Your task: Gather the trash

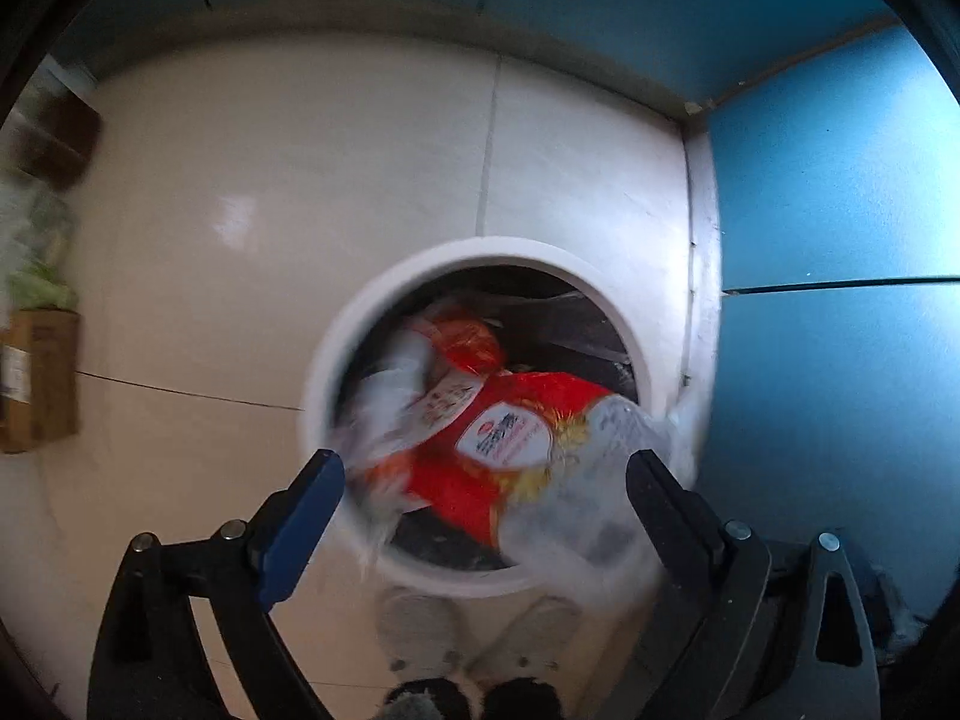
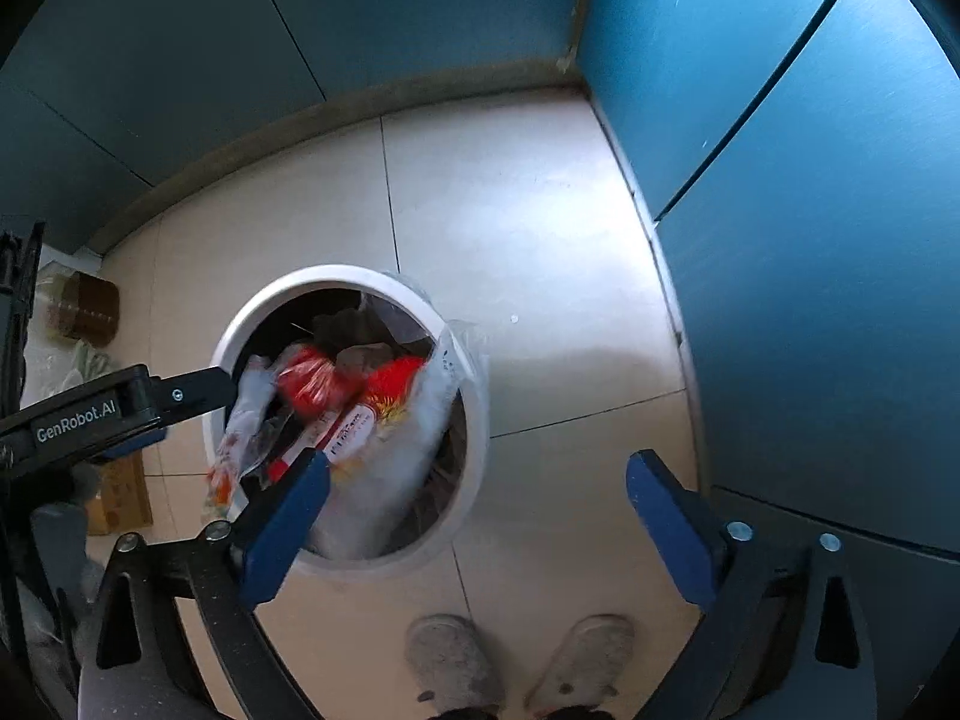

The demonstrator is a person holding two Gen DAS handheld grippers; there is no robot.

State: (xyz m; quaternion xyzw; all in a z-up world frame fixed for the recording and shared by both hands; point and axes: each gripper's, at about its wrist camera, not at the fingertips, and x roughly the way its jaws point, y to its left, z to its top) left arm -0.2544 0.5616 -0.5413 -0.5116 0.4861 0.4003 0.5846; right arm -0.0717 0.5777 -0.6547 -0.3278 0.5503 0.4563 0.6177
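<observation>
Trash [image 2: 360,420], red-white wrappers, "GenRobot.AI" on left gripper [image 2: 198,390]

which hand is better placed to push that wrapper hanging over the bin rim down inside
Left, probably. The left tool hangs open right over the white bin, with the red and white wrappers between its fingers. The right tool is open too, but the bin lies off toward its left finger.
</observation>
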